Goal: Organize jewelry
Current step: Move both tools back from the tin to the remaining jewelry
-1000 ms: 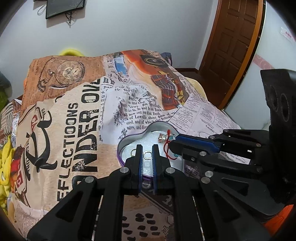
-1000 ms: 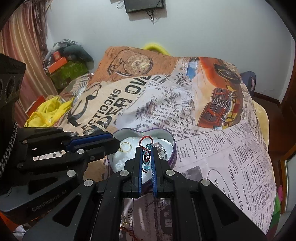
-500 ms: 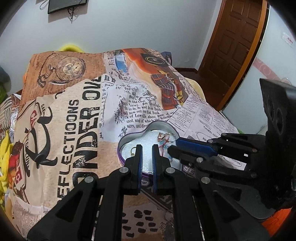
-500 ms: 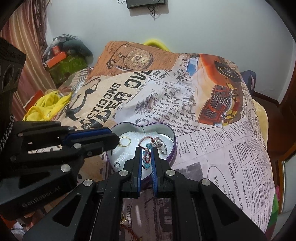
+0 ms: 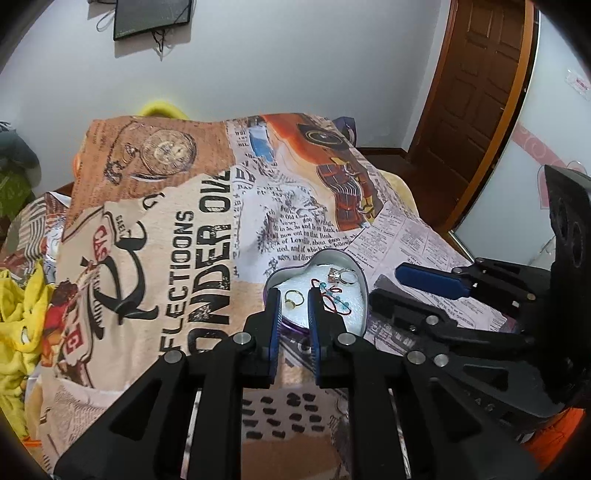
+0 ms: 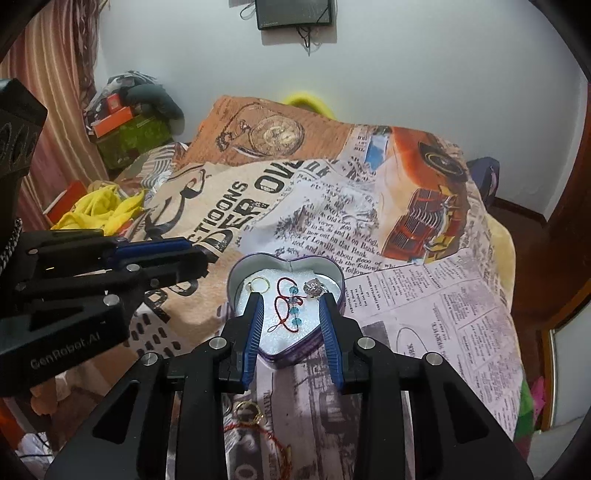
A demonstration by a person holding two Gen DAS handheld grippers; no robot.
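A purple heart-shaped tin (image 6: 341, 286) (image 5: 364, 284) with a white lining sits on the bed. In it lie a gold ring (image 6: 260, 283) (image 5: 293, 297), a red cord bracelet with blue beads (image 6: 290, 304) (image 5: 334, 295) and a silver ring (image 6: 314, 287) (image 5: 341, 275). My right gripper (image 6: 291, 301) is open and empty, its fingers either side of the bracelet, just above the tin. My left gripper (image 5: 293, 295) is open and empty at the tin's left edge, near the gold ring. More jewelry, a gold ring and red cord (image 6: 249, 415), lies on the blanket under the right gripper.
The bed is covered by a printed newspaper-pattern blanket (image 6: 424, 295). Yellow cloth (image 6: 99, 210) and boxes (image 6: 114, 118) lie at the left. A wooden door (image 5: 476, 92) stands at the right, and a dark screen (image 6: 295, 13) hangs on the wall.
My right gripper opened and let the bracelet drop into the tin. My left gripper opened a little and drew back to the left.
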